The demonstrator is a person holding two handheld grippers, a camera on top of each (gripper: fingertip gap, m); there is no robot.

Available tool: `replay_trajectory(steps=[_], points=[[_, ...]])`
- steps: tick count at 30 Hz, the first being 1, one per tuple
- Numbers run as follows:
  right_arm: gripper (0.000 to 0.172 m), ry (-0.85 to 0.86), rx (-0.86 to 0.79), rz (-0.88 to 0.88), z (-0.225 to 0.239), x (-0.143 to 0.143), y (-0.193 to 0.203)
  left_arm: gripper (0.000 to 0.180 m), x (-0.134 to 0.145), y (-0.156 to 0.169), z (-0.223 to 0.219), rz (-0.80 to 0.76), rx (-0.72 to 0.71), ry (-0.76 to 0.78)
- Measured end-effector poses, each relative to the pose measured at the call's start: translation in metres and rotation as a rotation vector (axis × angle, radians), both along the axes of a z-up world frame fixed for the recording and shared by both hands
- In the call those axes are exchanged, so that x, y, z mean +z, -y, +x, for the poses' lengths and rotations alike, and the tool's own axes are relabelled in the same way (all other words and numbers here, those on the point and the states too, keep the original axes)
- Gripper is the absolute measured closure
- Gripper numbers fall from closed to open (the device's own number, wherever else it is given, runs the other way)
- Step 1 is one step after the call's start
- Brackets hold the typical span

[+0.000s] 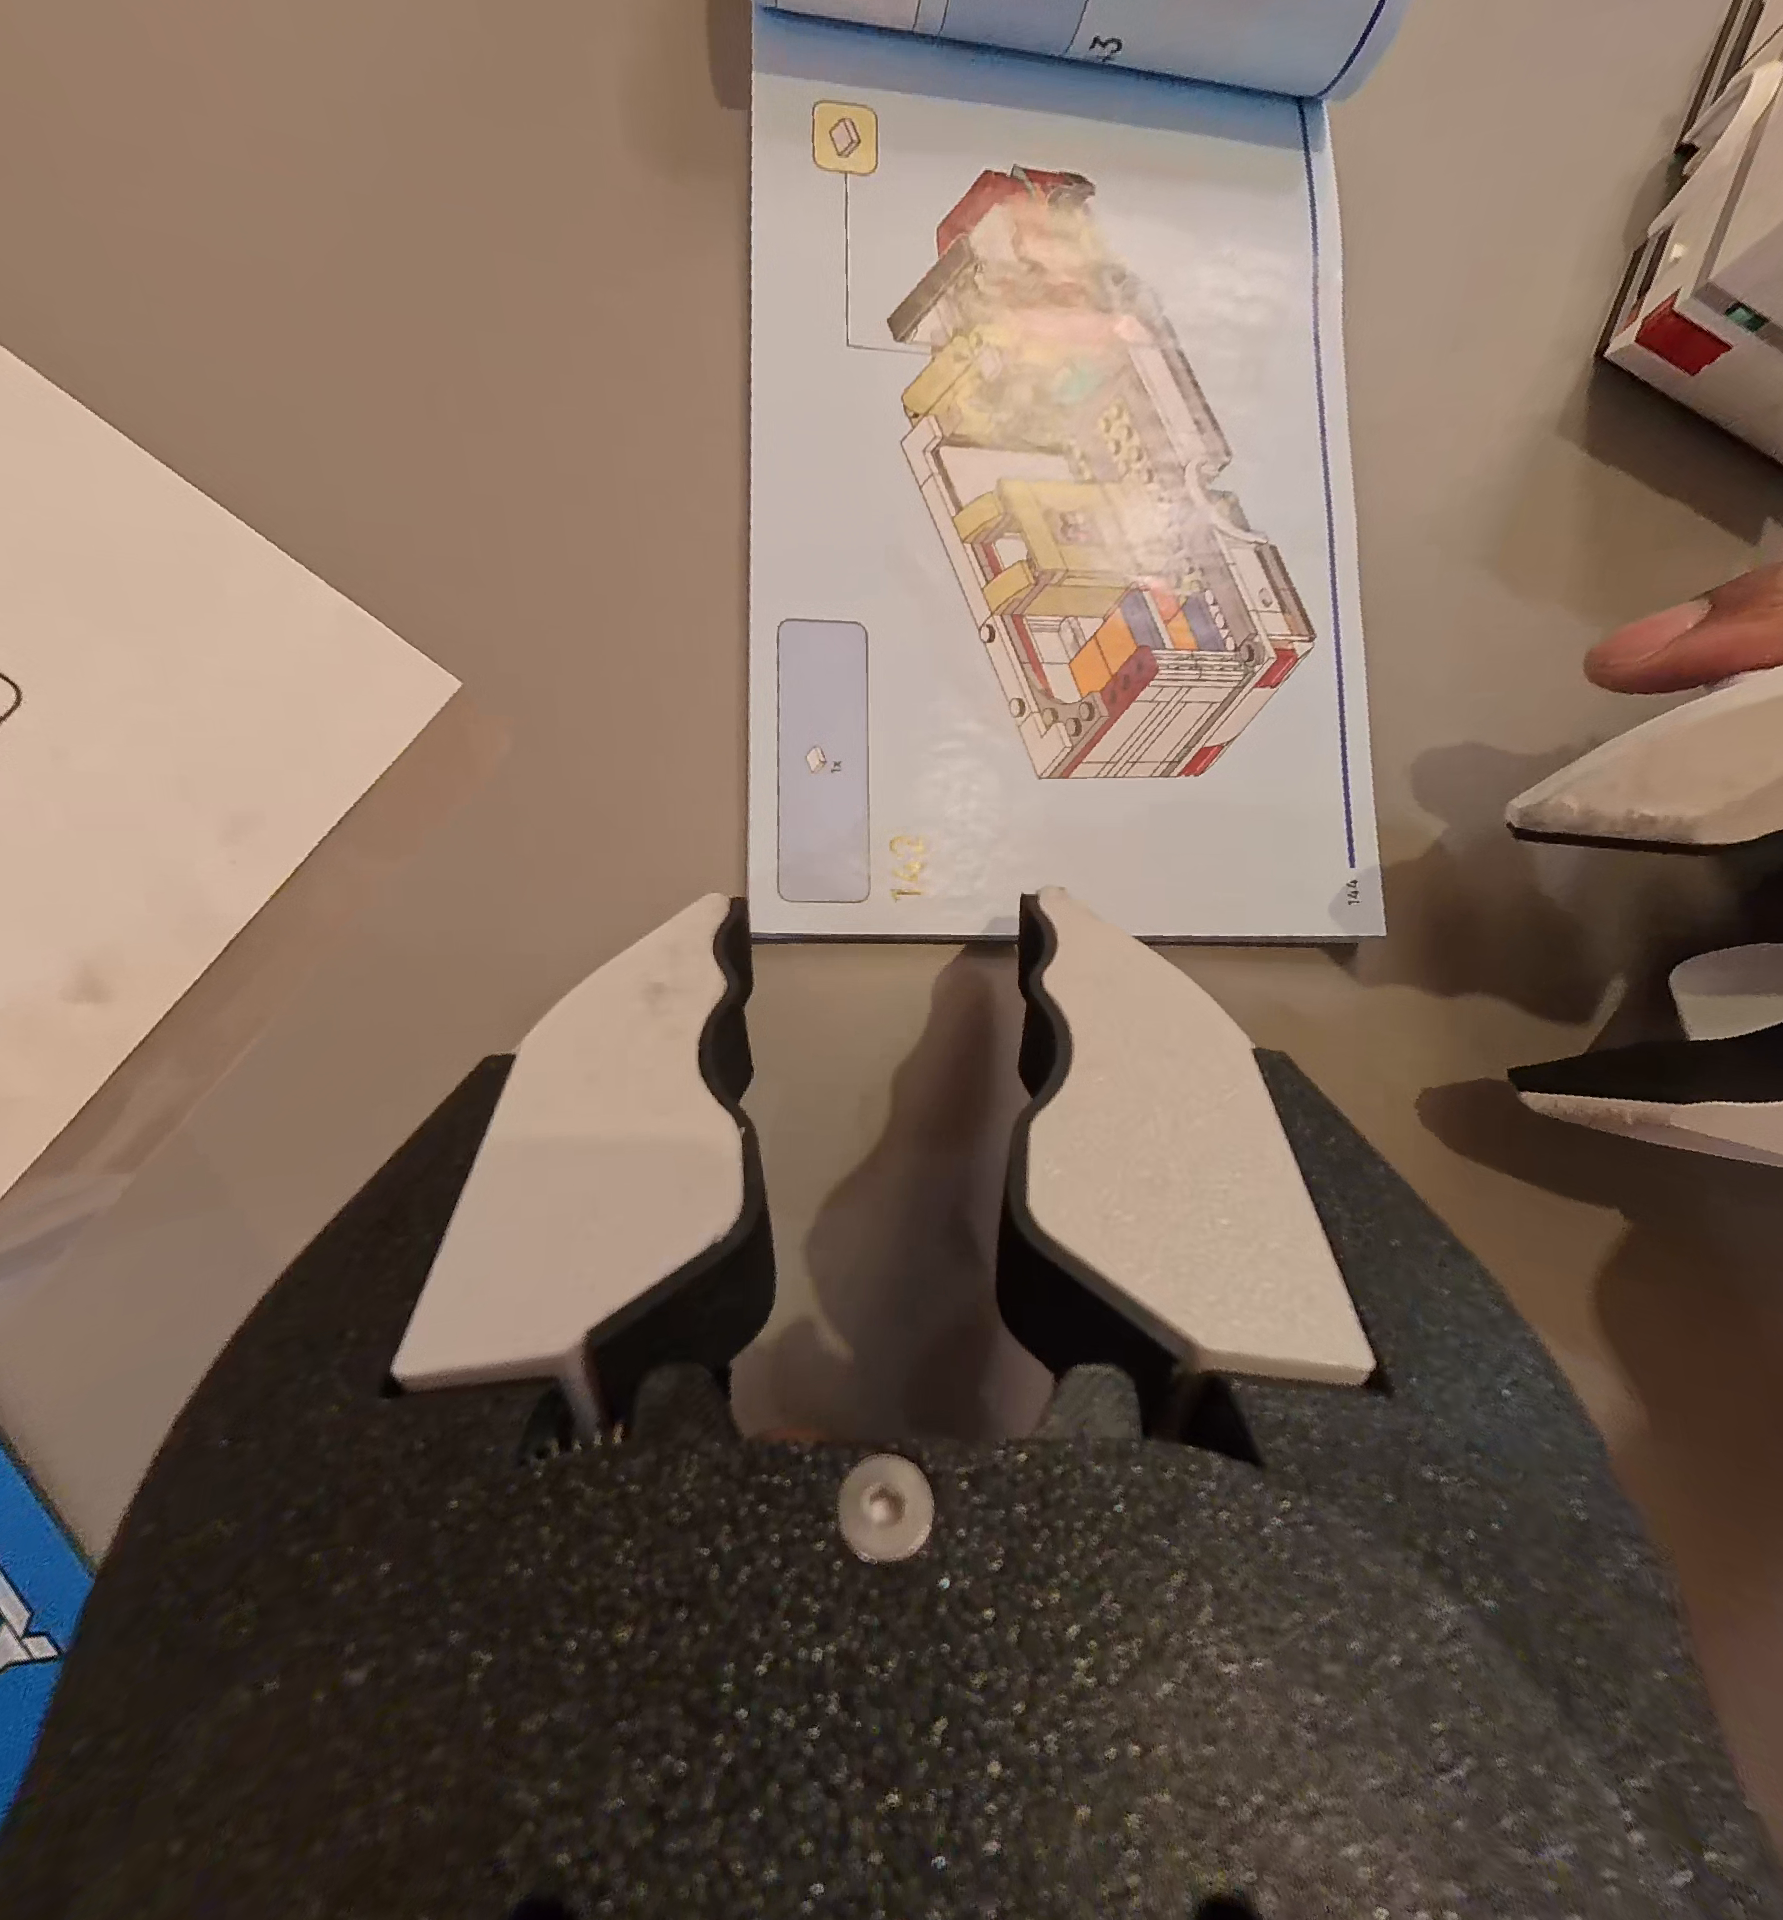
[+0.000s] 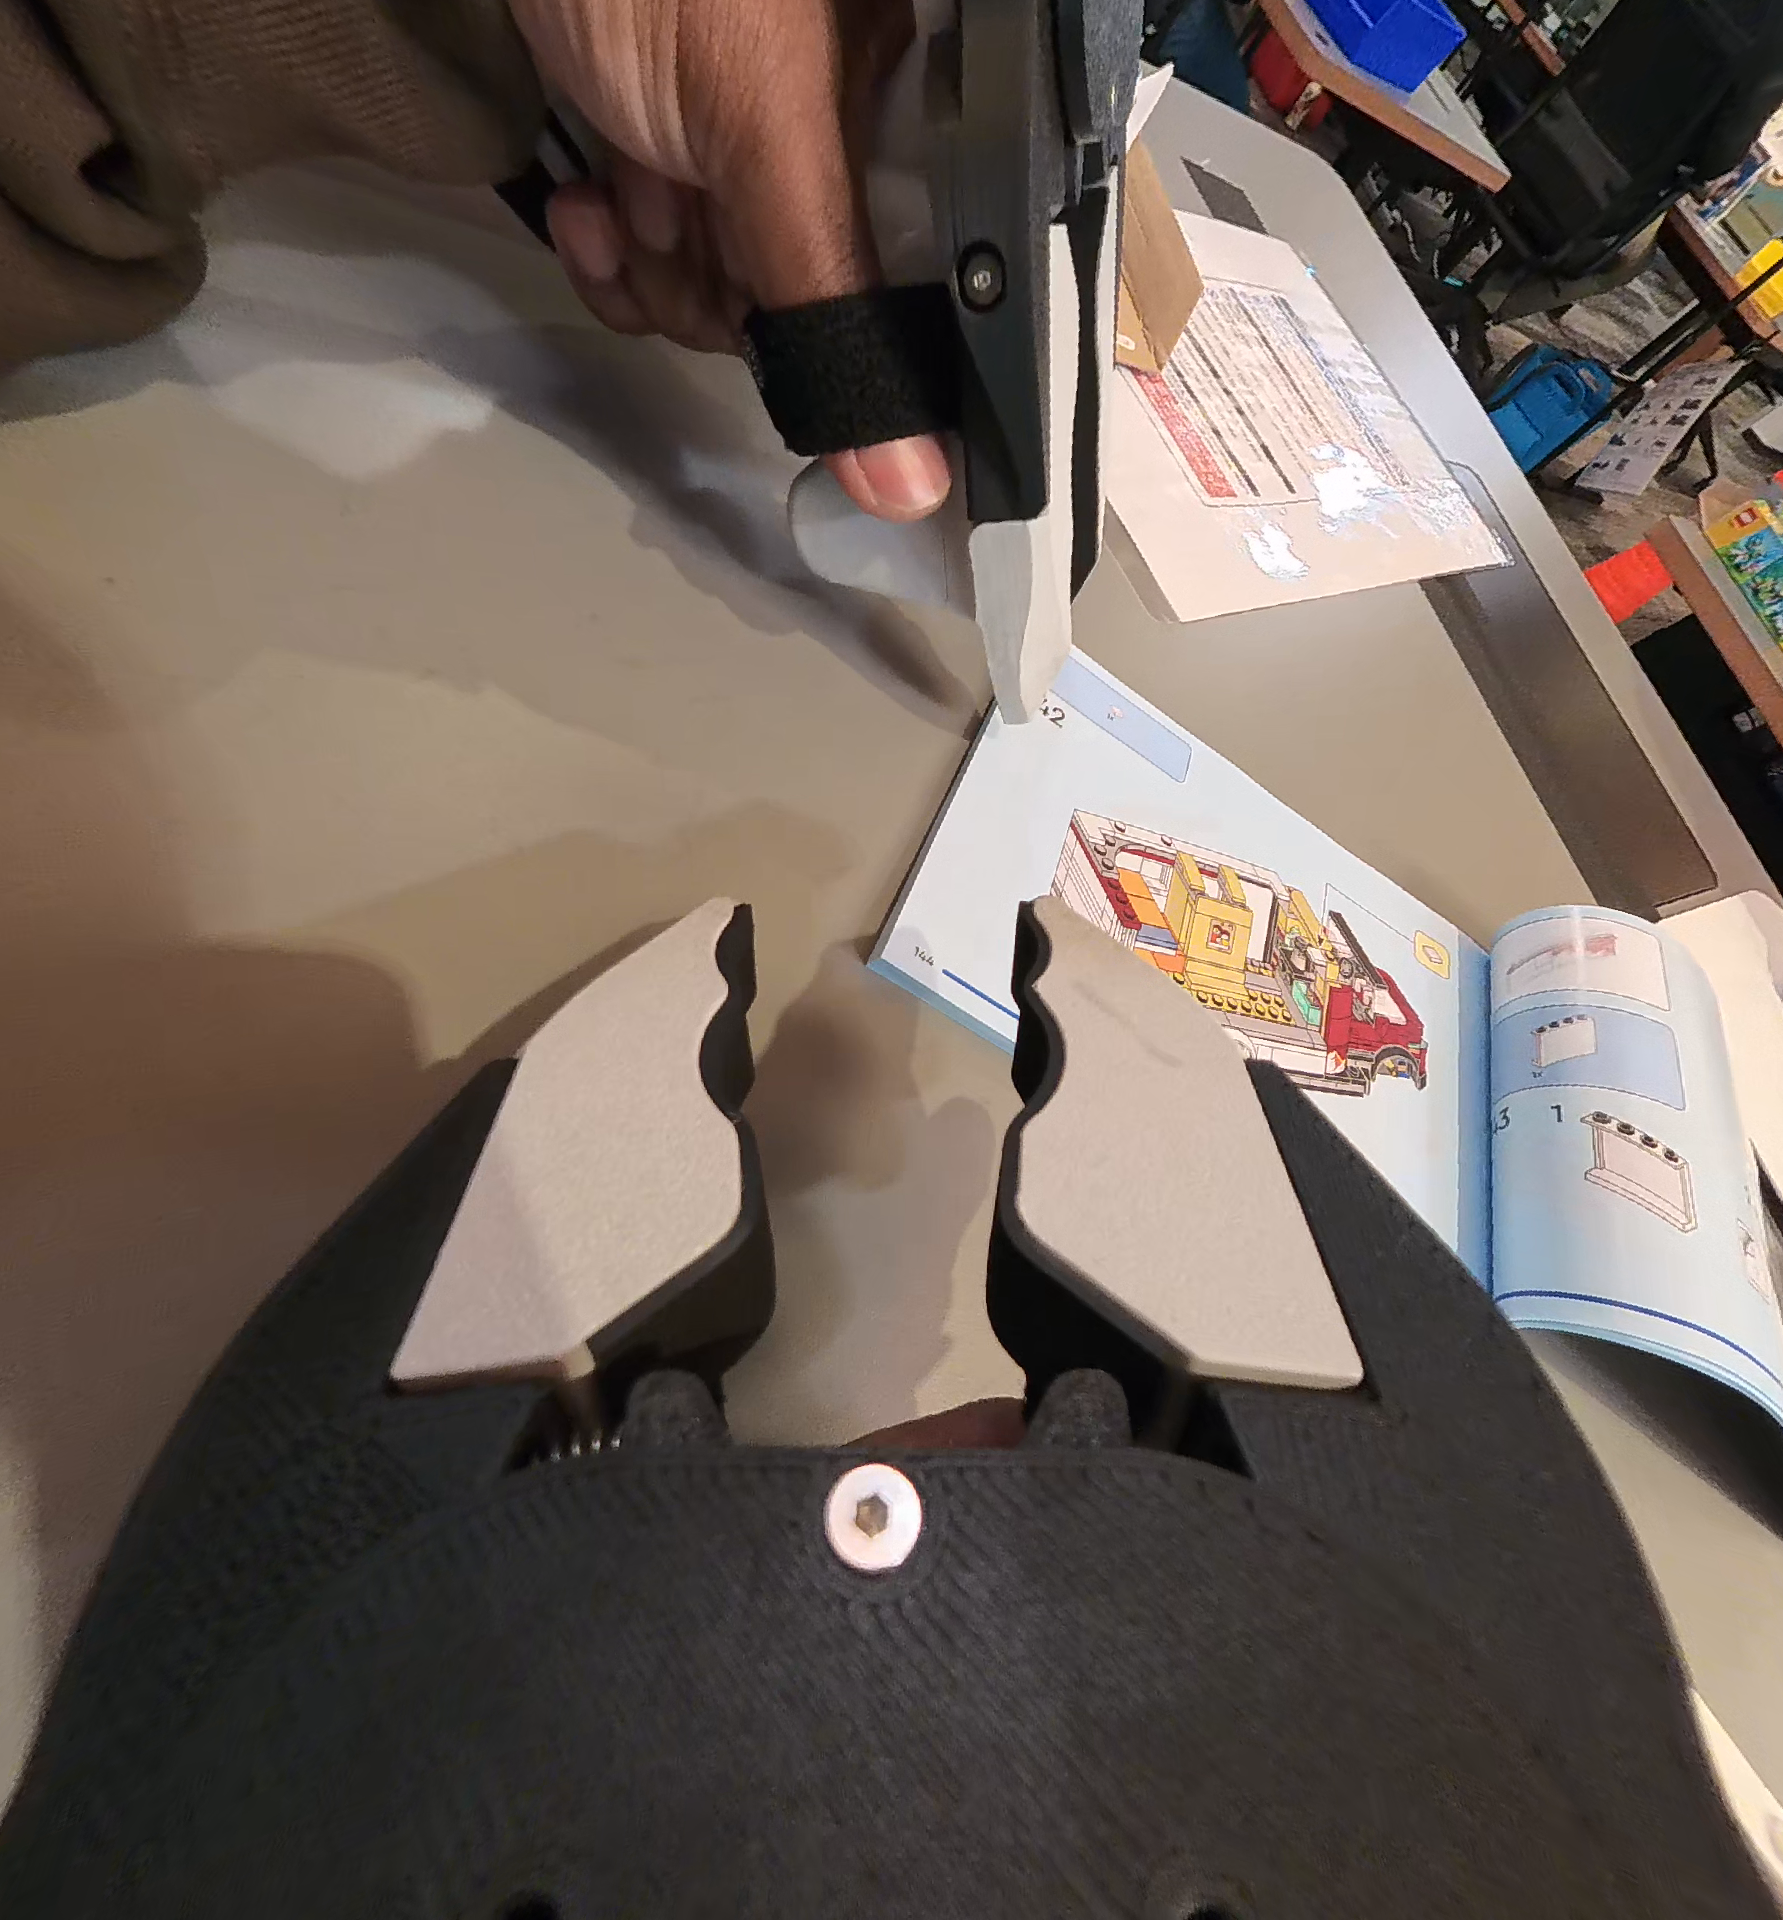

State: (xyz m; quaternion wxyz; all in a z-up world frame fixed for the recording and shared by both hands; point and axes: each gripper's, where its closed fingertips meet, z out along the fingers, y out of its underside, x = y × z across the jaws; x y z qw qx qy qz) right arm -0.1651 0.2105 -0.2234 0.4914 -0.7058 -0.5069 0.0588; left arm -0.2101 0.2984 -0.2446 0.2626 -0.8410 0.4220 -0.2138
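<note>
Left wrist view: glossy flat booklet (image 1: pixel 1053 520) before open, empty jaws.

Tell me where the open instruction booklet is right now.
The instruction booklet lies open and flat on the tan table, just ahead of the open left gripper. In the right wrist view it sits right of centre, beside the right gripper.

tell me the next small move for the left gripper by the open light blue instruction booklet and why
Probably ease the left gripper slightly forward and down toward the near edge of the open light blue instruction booklet. Its fingers stand apart with nothing between them, tips right at that edge on the beige table. The right gripper, also open and empty, sits at the booklet's other near corner.
</note>
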Motion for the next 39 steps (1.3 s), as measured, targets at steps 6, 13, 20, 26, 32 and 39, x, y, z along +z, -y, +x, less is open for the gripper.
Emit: replay_trajectory(steps=[6,13,20,26,32,39], points=[[0.124,0.003,0.001,0.000,0.000,0.000,0.000,0.132,0.001,0.000,0.000,-0.001,0.002,0.008],[0.124,0.004,0.001,-0.001,0.000,0.000,0.001,0.142,0.005,-0.004,0.000,-0.014,0.035,0.049],[0.124,0.008,0.003,0.002,-0.001,0.000,0.002,0.156,0.007,-0.008,-0.001,-0.032,0.075,0.090],[0.124,0.012,0.003,0.004,-0.001,-0.001,0.002,0.160,0.003,-0.013,-0.006,-0.051,0.121,0.086],[0.124,0.017,0.005,0.009,-0.001,-0.001,0.002,0.161,0.008,-0.020,-0.016,-0.053,0.183,0.116],[0.124,0.028,0.011,0.018,-0.002,-0.002,0.003,0.147,0.004,-0.012,-0.016,-0.043,0.113,0.062]])
